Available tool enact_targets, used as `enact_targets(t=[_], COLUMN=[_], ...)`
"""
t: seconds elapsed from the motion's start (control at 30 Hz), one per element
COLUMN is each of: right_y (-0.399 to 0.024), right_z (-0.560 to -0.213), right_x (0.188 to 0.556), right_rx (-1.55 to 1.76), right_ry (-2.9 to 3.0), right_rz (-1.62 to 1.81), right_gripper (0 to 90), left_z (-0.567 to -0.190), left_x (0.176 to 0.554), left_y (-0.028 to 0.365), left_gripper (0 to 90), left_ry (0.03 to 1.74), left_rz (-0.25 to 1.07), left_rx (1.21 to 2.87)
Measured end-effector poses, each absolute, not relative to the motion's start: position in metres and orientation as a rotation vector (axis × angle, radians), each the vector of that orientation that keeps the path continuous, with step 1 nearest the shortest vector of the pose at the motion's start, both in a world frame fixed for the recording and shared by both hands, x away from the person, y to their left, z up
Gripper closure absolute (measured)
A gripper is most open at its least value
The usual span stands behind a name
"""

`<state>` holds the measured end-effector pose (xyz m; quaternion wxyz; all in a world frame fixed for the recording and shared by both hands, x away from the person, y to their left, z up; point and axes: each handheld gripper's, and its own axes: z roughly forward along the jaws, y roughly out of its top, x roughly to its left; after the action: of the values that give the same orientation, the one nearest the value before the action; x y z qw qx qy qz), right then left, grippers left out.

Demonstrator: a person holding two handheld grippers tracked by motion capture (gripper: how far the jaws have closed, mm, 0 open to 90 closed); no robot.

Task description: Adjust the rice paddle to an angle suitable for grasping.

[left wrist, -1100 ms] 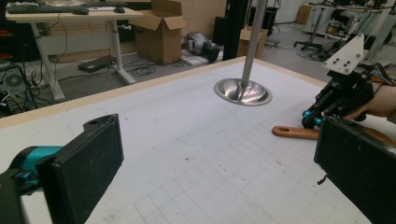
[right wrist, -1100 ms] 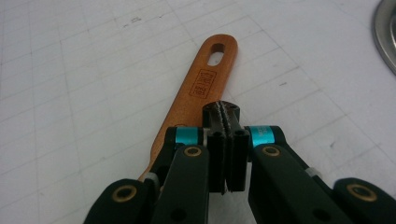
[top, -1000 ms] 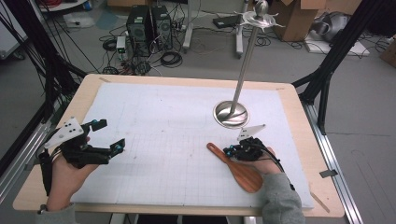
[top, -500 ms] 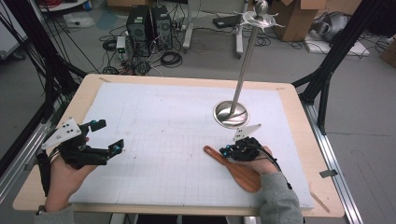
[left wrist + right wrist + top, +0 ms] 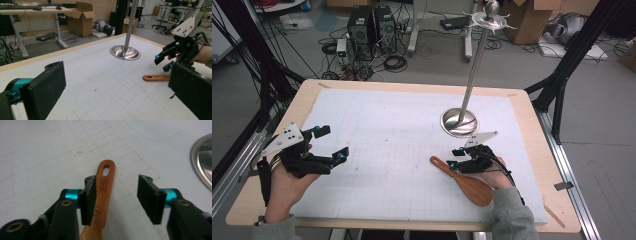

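Release looks like the step in hand: the right gripper point(image 5: 113, 195) has just been opening its jaws, which now stand apart with the wooden spatula point(image 5: 101, 202) between them, lying on the white mat point(image 5: 402, 135). To do it well, lift straight up, because the handle rests against one pad. The spatula is brown, with a slotted handle end ahead of the jaws. The left gripper point(image 5: 329, 142) is open, holding nothing.
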<state>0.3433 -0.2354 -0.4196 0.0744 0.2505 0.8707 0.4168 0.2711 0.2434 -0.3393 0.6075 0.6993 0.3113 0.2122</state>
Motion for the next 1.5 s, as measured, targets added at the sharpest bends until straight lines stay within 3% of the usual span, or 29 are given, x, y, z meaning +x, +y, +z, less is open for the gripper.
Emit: enact_targets(t=[0.07, 0.1, 0.13, 0.2, 0.3, 0.9, 1.5], right_y=[-0.235, -0.235, -0.236, -0.236, -0.235, -0.236, -0.222], right_z=[-0.417, -0.417, -0.415, -0.414, -0.413, -0.408, -0.419], right_x=[0.341, 0.341, 0.34, 0.339, 0.337, 0.325, 0.327], right_rx=[0.793, 0.793, 0.799, 0.805, 0.783, 0.734, 0.815], right_ry=[2.604, 2.604, 2.592, 2.571, 2.58, 2.598, 2.656], right_rz=[1.25, 1.25, 1.254, 1.261, 1.297, 1.263, 1.017], right_gripper=[34.8, 34.8, 26.2, 17.9, 11.3, 10.8, 14.1], left_z=[-0.339, -0.339, -0.34, -0.34, -0.341, -0.341, -0.341], left_x=[0.274, 0.274, 0.276, 0.277, 0.281, 0.292, 0.293], left_y=[0.239, 0.239, 0.236, 0.235, 0.232, 0.215, 0.212], left_gripper=[1.8, 1.8, 1.8, 1.8, 1.8, 1.8, 1.8], left_ry=[0.706, 0.706, 0.704, 0.706, 0.709, 0.696, 0.672], left_rz=[0.485, 0.485, 0.48, 0.48, 0.475, 0.456, 0.437], left_rx=[1.625, 1.625, 1.632, 1.633, 1.634, 1.669, 1.662])
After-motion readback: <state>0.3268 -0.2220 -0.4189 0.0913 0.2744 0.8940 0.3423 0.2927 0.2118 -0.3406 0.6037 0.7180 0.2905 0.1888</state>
